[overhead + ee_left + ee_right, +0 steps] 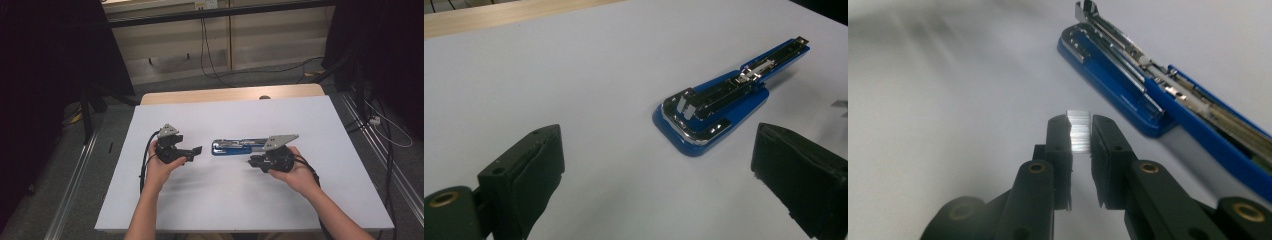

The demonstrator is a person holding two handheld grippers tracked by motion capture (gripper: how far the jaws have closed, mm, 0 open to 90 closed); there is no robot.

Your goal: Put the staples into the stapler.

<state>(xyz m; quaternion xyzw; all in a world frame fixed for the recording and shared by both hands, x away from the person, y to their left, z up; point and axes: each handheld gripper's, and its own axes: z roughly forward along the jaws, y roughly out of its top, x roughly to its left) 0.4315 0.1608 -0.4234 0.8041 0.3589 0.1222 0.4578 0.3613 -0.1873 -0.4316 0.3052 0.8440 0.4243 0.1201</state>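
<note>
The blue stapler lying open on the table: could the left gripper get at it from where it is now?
Probably yes. The left gripper stands open, facing the stapler, with bare table between them and nothing blocking.

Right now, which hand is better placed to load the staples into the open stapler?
Probably the right. The right gripper is already shut on the staples, close beside the stapler, whose tray lies open. The left gripper is open with nothing between its jaws, aimed at the stapler's front end, better suited to steady it.
</note>
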